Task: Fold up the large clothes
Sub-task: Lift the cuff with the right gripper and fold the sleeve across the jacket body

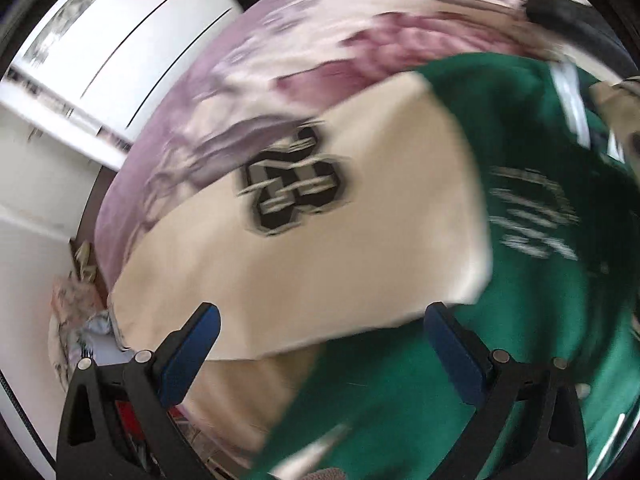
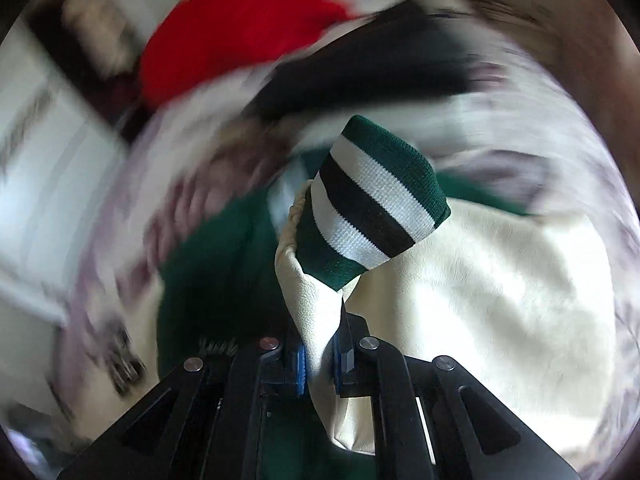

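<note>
Right gripper [image 2: 320,354], blue-padded jaws drawn together on the cream sleeve [image 2: 316,320] of a green and cream varsity jacket [image 1: 400,380]; the sleeve's ribbed cuff [image 2: 376,196], banded green, white and black, stands up just beyond the jaws. Left gripper [image 1: 320,344], jaws spread wide apart and holding nothing, poised over the jacket's other cream sleeve [image 1: 304,264], which bears a black and white letter patch [image 1: 292,192] and lies across the green body. The jacket is spread on a bed covered by a mauve and white patterned bedspread [image 1: 224,92] (both views are motion-blurred, so the pattern cannot be read). At the bed's far side lie a red garment [image 2: 240,36] and, beside it, a black garment [image 2: 372,64]. In the left wrist view, white cabinet panels [image 1: 132,36] and a pale wall stand past the bed's edge, with a small heap of light, floral-looking cloth [image 1: 80,308] low beside the bed.
</note>
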Tool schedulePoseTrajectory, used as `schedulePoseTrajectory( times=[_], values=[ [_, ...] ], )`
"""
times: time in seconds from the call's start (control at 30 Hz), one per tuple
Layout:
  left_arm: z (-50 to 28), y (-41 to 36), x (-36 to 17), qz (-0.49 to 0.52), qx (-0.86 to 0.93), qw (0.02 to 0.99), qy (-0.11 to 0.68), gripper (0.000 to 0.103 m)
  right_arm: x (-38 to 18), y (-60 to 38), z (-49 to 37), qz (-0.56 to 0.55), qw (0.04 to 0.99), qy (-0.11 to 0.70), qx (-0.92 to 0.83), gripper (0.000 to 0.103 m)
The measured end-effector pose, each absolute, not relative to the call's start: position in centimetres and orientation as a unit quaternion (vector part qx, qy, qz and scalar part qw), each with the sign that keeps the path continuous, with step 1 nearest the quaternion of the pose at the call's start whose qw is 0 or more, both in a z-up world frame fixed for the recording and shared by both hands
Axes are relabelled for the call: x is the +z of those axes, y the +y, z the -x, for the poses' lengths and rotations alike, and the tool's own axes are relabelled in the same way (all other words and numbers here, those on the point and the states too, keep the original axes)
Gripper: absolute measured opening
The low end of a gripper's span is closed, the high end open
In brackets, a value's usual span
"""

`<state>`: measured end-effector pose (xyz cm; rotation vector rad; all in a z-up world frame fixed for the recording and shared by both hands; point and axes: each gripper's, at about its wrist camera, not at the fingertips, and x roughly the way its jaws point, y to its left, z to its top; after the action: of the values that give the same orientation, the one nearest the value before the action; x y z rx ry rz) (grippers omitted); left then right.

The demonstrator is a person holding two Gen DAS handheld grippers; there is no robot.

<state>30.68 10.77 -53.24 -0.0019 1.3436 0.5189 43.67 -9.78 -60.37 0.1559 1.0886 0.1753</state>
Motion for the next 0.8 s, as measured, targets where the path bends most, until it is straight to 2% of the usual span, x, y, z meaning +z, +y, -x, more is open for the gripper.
schedulePoseTrajectory(
  times=[0.17, 0.23, 0.3, 0.4, 0.47, 0.6, 0.73, 0.8],
  values=[
    [-29.1, 17.2, -54.5, 0.019, 0.270, 0.743, 0.612, 0.103, -67.7, 2.9, -42.3, 0.083, 0.826, 0.543, 0.125, 0.012],
    [-28.7, 18.9, -54.9, 0.030, 0.276, 0.736, 0.617, 0.103, -70.0, 5.6, -41.2, 0.144, 0.803, 0.565, 0.122, 0.021],
    [-28.1, 20.5, -55.1, 0.048, 0.277, 0.733, 0.619, 0.103, -69.8, 6.0, -41.3, 0.140, 0.791, 0.583, 0.121, 0.035],
    [-26.0, 23.3, -55.2, 0.097, 0.271, 0.723, 0.628, 0.103, -66.9, 2.3, -41.1, -0.019, 0.764, 0.624, 0.163, 0.051],
    [-23.7, 25.8, -55.3, 0.147, 0.273, 0.711, 0.631, 0.103, -64.3, -1.2, -40.6, -0.133, 0.753, 0.622, 0.172, 0.057],
    [-19.6, 30.3, -55.7, 0.224, 0.294, 0.685, 0.628, 0.103, -61.5, -5.6, -40.9, -0.263, 0.751, 0.591, 0.130, 0.058],
    [-15.6, 34.4, -57.8, 0.310, 0.321, 0.649, 0.616, 0.103, -65.9, -4.0, -43.9, -0.321, 0.721, 0.604, 0.110, 0.058],
    [-13.9, 36.2, -59.3, 0.370, 0.327, 0.628, 0.601, 0.103, -68.7, -0.2, -45.9, -0.352, 0.668, 0.636, 0.160, 0.058]
  ],
)
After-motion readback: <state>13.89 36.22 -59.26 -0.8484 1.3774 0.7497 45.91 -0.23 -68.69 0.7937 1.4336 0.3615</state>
